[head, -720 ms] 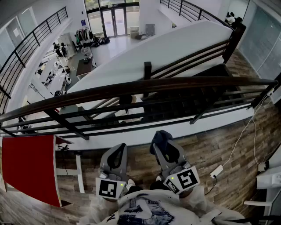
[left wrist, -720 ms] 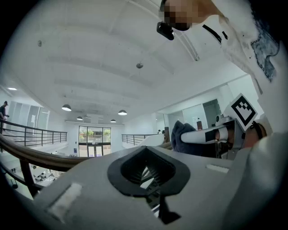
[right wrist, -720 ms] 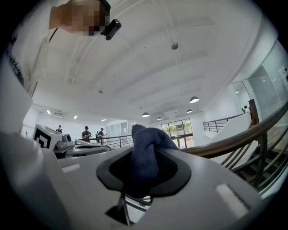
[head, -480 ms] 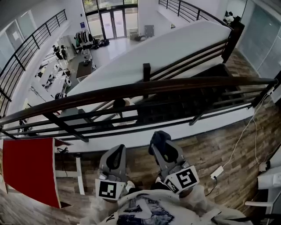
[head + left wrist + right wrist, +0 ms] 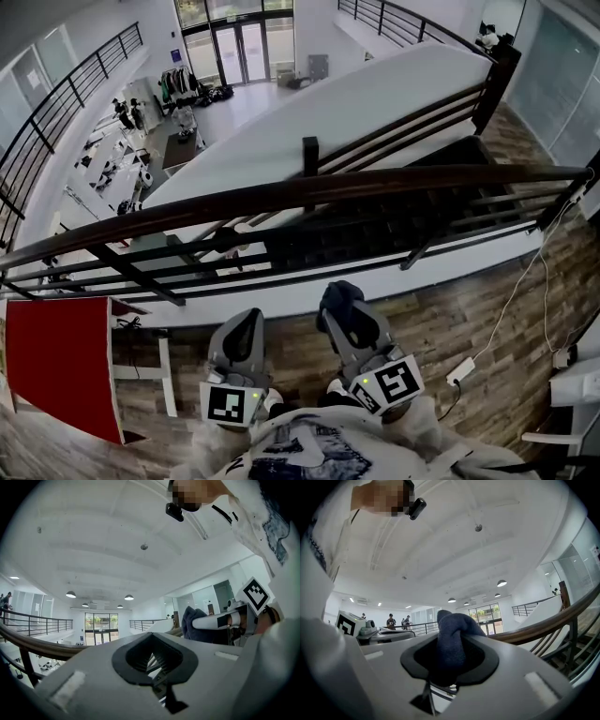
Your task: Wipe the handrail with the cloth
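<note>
Dark blue cloth [image 5: 452,639]: bunched and clamped between the jaws of the right gripper [image 5: 450,660], a rounded fold standing above the jaw tips. In the head view the cloth [image 5: 342,292] sits at the tip of the right gripper [image 5: 345,305], near the person's chest and apart from the rail.

Handrail [image 5: 328,187]: dark wood, curved, running across the whole head view from lower left to right, with dark metal bars beneath it. It passes to the right of the cloth in the right gripper view [image 5: 543,625] and shows at the left edge of the left gripper view [image 5: 28,644].

Left gripper [image 5: 246,323]: held beside the right one, tip toward the rail. In its own view the left gripper [image 5: 152,656] has its jaws brought together, seemingly on nothing; only railing bars show through the dark padded opening. The cloth [image 5: 192,623] appears to its right.

Floor [image 5: 450,319]: wood planks, with a white cable [image 5: 511,291] trailing to a small white adapter [image 5: 459,367].

Red panel [image 5: 61,361]: lower left of the head view, beyond the rail.
</note>
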Available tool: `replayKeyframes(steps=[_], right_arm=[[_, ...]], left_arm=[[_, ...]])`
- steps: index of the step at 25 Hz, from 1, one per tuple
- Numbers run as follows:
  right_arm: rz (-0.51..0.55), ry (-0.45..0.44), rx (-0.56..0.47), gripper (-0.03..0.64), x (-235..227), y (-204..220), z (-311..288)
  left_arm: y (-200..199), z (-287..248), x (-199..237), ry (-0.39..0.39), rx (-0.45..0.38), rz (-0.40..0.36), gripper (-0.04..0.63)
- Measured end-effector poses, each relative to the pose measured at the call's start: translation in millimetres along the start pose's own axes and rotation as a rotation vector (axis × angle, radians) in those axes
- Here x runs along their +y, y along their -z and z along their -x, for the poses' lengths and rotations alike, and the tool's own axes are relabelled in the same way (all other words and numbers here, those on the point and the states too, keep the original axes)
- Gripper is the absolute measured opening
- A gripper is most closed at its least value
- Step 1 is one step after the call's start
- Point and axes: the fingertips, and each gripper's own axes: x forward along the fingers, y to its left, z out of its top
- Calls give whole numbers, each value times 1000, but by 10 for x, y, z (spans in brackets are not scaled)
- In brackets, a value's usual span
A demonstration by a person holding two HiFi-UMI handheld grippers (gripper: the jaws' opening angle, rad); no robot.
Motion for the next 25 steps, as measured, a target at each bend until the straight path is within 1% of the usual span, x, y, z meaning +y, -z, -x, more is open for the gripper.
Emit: replayKeyframes(steps=[5, 15, 19, 22, 25], right_arm=[[5, 2, -9, 98, -155, -38, 73], [-19, -3, -22, 100, -476, -56, 259], [-32, -12, -18, 100, -611, -19, 351], [-46, -28, -13, 100, -693, 26, 421], [-58, -46, -9, 100, -744, 65, 434]], left_arm=[[-9, -107, -129, -3, -1, -3, -4], [-50, -303, -425, -8, -5, -16, -5], [6, -336, -538, -35, 30, -23, -4], [39, -360, -608, -61, 17, -23, -5], [64, -375, -662, -76, 27, -23, -3]])
